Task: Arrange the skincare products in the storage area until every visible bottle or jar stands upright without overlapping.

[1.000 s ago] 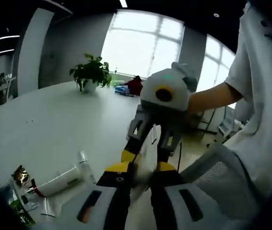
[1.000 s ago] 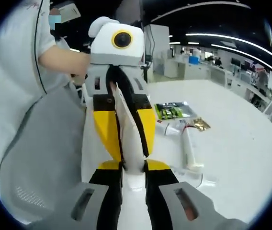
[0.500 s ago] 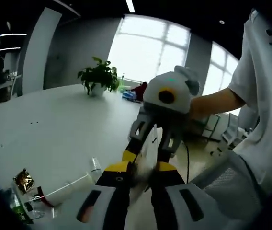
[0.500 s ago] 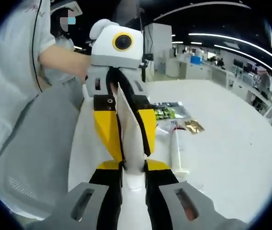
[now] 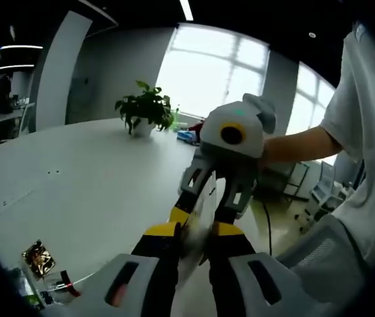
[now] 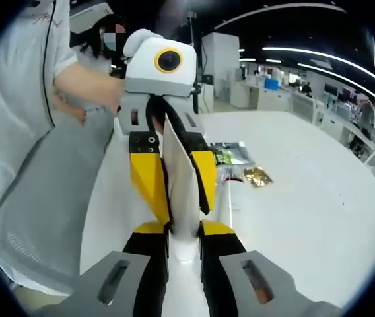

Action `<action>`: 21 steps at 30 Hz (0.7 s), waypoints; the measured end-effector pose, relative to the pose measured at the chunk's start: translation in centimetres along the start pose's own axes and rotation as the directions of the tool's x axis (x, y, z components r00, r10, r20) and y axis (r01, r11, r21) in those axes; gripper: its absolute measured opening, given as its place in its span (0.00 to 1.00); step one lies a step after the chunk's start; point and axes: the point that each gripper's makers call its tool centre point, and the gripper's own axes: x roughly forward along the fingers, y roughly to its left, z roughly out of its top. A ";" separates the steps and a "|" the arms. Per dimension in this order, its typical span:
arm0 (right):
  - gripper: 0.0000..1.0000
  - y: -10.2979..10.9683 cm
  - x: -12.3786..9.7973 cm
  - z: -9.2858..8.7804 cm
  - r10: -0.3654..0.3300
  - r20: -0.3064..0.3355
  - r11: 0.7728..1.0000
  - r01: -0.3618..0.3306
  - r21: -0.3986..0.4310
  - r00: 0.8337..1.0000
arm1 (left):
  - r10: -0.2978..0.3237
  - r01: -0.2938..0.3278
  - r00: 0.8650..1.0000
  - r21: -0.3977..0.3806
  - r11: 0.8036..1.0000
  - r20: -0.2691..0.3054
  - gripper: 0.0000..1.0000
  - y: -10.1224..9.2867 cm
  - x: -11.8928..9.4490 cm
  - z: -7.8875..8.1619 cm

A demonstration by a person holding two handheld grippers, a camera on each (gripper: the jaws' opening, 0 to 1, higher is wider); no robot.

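Note:
A white squeeze tube (image 6: 178,173) hangs in the air, its flat crimped end pointing up in the right gripper view. My right gripper (image 6: 177,232) is shut on its lower end. My left gripper (image 6: 179,212) faces it and is shut on the same tube from the other side. In the left gripper view my left gripper (image 5: 195,232) and my right gripper (image 5: 201,212) meet around the pale tube (image 5: 197,231), which is mostly hidden there. A second white tube (image 6: 227,198) lies flat on the white table (image 6: 306,198), partly behind the jaws.
A green packet (image 6: 230,155) and a gold sachet (image 6: 257,175) lie beyond the lying tube; the sachet (image 5: 39,257) also shows low left. A potted plant (image 5: 144,109) stands far back. A person's arm (image 5: 300,142) and a grey mesh chair (image 6: 42,218) are close.
Both grippers stay shut on the tube. The cameras have drifted: the table items slide toward the lower left in the left gripper view and closer behind the jaws in the right gripper view.

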 end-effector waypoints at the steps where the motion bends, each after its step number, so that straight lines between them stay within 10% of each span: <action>1: 0.16 0.0 0.0 0.1 0.000 0.001 1.000 0.000 -0.002 1.000 | 0.003 -0.003 1.000 -0.002 1.000 0.003 0.14 0.1 0.0 0.1; 21: 0.16 -2.3 0.3 0.1 -0.013 0.004 1.000 0.013 -0.011 1.000 | 0.033 -0.033 0.999 -0.002 0.999 0.015 0.15 2.4 0.3 0.8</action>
